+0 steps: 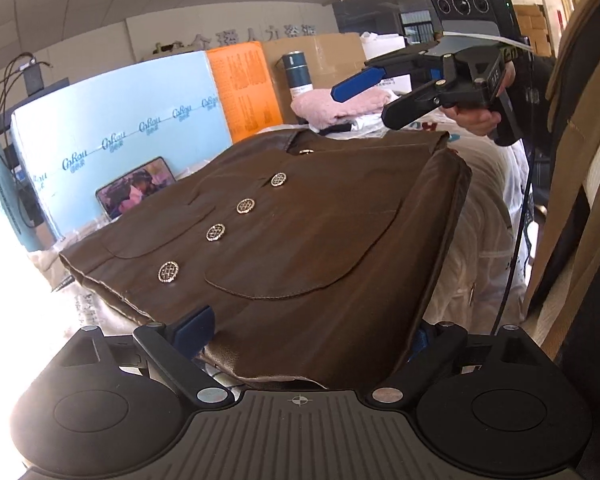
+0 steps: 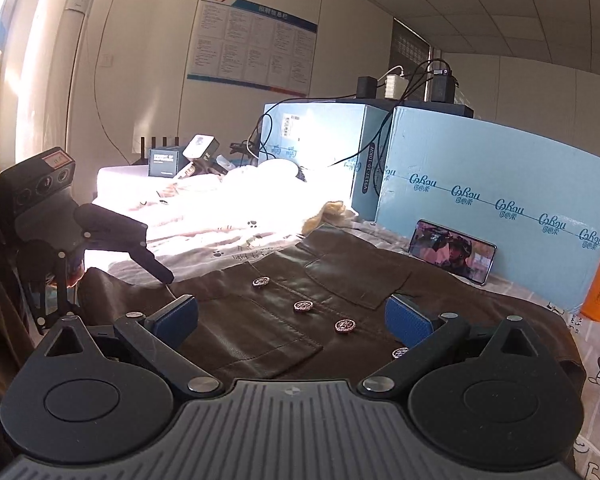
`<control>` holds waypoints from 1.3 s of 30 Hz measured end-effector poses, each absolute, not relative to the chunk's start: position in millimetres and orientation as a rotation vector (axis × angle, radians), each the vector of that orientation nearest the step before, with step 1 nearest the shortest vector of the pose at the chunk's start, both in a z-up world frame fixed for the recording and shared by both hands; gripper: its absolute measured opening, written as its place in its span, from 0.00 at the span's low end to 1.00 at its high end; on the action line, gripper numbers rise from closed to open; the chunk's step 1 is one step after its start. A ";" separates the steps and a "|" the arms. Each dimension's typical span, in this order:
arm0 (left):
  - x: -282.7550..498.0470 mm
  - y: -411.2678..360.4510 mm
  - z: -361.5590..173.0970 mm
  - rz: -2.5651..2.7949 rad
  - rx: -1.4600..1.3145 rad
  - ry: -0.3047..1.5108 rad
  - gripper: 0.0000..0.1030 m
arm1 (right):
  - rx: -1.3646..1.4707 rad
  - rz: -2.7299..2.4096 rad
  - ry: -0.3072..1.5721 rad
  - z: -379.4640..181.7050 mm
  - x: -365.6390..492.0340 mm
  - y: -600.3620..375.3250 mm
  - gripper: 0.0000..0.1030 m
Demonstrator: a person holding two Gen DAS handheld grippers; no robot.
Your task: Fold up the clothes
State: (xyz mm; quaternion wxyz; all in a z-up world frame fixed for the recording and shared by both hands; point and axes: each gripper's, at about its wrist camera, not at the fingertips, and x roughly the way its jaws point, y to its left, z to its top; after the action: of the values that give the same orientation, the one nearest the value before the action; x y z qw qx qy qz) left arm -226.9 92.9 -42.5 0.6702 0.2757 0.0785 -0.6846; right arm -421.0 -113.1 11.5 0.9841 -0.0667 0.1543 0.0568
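Across the sheet-covered bed lies the brown faux-leather jacket [image 1: 300, 240], supple, heavy-looking, probably slick; its hem edge suits gripping. Left gripper [image 1: 300, 332] jaws straddle it, spread; right gripper [image 2: 296, 316] jaws spread, empty.

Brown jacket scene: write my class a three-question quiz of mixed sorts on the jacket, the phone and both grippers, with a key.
1. True or false: the phone leans against the light blue box.
2. The brown jacket shows on its front: A a zip; B round buttons; C laces.
3. Fill in: the jaws of the left gripper and the right gripper stand ___.
Key: 1 true; 2 B; 3 open.
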 end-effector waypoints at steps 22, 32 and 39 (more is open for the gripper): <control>-175.8 76.4 -15.2 -1.518 0.040 0.185 0.19 | -0.308 -0.411 0.716 -41.8 -479.4 -179.9 1.00; -180.0 90.4 -13.2 -1.527 0.018 0.192 0.12 | -0.175 -0.447 0.492 -23.7 -514.5 -192.2 0.08; -155.4 73.7 1.6 -1.464 -0.083 0.171 0.10 | -0.155 -0.416 0.361 8.4 -508.6 -200.0 0.07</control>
State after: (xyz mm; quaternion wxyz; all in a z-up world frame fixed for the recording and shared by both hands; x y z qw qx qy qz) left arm -155.4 73.7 1.6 0.7397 -0.0380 0.0778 -0.6674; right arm -508.6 -200.0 8.4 0.9593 -0.0763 0.1781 -0.2053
